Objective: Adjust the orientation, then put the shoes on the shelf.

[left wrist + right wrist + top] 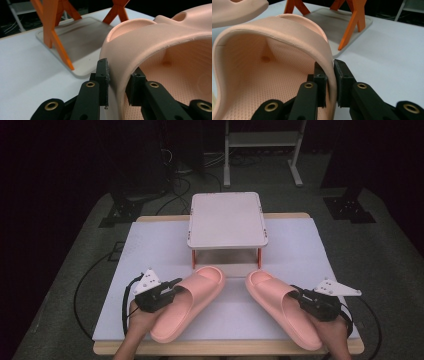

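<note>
Two pink slides on a white bench (pixel 300 245), toes pointing away toward a small white stand (pixel 227 220) with orange legs, set at the far middle. Left slide (pixel 192 300) angled toe-inward, its strap edge pinched by the left gripper (pixel 175 287) from the outer side; seen close in the left gripper view, one black pad outside the strap (pixel 150 47) and one inside, pressed tight on the foam wall, left gripper (pixel 118 85) clamped. Right slide (pixel 282 305) mirrored, toe also inward, just apart from the other slide's toe. Right gripper (pixel 298 295) nipping the outer edge of that strap; in the right gripper view the thin strap wall (pixel 287 32) squeezed between both pads, right gripper (pixel 330 85) clamped on it. Orange legs (pixel 352 22) and the stand's grey base plate (pixel 75 40) just beyond each slide. Hands at the near edge of the bench, cables looping off to either side.
</note>
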`<state>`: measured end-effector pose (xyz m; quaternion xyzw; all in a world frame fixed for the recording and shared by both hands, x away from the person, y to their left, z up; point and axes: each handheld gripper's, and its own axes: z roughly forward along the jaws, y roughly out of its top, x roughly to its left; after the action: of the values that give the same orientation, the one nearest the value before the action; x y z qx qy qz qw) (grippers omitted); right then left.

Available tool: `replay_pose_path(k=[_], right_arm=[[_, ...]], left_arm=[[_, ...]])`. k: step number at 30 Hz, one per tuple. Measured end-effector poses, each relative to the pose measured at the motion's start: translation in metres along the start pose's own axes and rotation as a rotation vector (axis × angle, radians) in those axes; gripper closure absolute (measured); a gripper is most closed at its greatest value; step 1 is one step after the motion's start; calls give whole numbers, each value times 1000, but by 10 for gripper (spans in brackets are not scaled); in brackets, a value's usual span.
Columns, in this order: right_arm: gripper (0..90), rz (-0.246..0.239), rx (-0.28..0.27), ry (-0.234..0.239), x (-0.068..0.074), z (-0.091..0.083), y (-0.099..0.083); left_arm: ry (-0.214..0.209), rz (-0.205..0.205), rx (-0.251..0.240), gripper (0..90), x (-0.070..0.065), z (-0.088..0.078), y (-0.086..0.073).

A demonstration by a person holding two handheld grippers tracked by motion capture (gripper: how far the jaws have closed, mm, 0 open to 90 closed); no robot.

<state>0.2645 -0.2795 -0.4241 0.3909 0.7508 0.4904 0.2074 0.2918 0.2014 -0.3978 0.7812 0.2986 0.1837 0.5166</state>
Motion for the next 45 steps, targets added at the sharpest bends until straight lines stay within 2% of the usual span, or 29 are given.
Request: replay_pose_path(k=[7,16,17,34,40,45], right_arm=[[803,-39,-26,25,9,-12,26],[803,-65,-45,32,14,-26,57],[803,-66,-45,33,15,-27,59],[803,-98,-79,46,23,-34,93],[803,-116,-81,50,25,-32,114],[803,-113,-85,42,24,-29,124]], left_arm=[[-48,7,-19,748,-2,-11,19],[-59,40,-21,748,-5,-17,38],[-61,54,-17,748,-5,-19,43],[-102,83,-48,754,-6,-27,79],[-99,70,-61,754,1,-27,91],[-94,61,-72,754,6,-25,98]])
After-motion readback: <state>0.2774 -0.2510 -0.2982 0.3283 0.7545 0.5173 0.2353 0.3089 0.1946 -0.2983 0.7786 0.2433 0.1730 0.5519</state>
